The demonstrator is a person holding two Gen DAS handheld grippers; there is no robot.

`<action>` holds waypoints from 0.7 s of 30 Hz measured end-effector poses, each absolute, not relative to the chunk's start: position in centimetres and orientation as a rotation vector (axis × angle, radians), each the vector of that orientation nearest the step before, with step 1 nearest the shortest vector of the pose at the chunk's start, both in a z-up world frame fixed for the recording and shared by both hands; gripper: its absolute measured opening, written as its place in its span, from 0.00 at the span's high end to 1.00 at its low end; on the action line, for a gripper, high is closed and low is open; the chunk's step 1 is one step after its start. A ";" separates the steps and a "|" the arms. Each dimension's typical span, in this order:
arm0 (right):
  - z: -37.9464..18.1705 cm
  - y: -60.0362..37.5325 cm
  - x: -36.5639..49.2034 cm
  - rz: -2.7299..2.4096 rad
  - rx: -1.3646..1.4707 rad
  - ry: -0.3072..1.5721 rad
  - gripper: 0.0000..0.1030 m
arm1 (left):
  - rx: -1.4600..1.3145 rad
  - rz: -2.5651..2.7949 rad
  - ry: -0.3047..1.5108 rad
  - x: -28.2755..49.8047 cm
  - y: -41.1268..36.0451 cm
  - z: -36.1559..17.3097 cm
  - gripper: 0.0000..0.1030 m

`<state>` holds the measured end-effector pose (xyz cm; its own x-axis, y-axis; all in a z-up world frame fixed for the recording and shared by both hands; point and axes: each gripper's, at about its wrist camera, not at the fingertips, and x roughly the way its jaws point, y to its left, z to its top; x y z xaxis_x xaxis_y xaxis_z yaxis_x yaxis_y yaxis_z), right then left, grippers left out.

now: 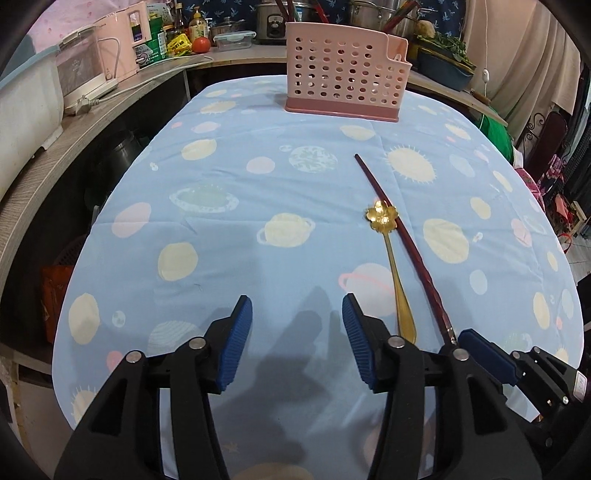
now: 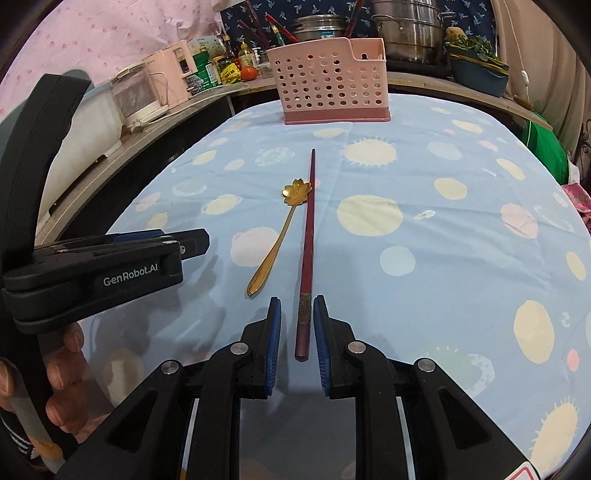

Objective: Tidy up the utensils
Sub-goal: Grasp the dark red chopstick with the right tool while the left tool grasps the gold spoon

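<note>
A dark red chopstick (image 2: 308, 236) lies on the blue planet-print tablecloth (image 2: 424, 229), pointing toward a pink perforated utensil holder (image 2: 330, 88) at the far end. A gold spoon (image 2: 280, 229) with a flower-shaped bowl lies just left of it. My right gripper (image 2: 297, 306) is open, its jaws either side of the chopstick's near end with small gaps. My left gripper (image 1: 297, 306) is open and empty above the cloth, left of the spoon (image 1: 391, 258) and chopstick (image 1: 399, 236). The holder (image 1: 347, 81) stands far ahead of it.
A wooden counter (image 1: 74, 147) runs along the left with a pink appliance (image 1: 122, 44), bottles and a tomato. Steel pots (image 2: 406, 29) and a blue tub of greens (image 2: 476, 70) stand behind the holder. The left gripper body (image 2: 96, 273) shows at left in the right wrist view.
</note>
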<state>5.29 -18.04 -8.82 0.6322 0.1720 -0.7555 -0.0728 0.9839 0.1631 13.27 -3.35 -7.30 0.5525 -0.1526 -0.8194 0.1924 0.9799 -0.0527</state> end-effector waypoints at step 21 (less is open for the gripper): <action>-8.6 -21.4 4.7 0.037 0.190 0.832 0.93 | 0.052 -0.283 0.981 12.5 -5.9 -7.7 0.39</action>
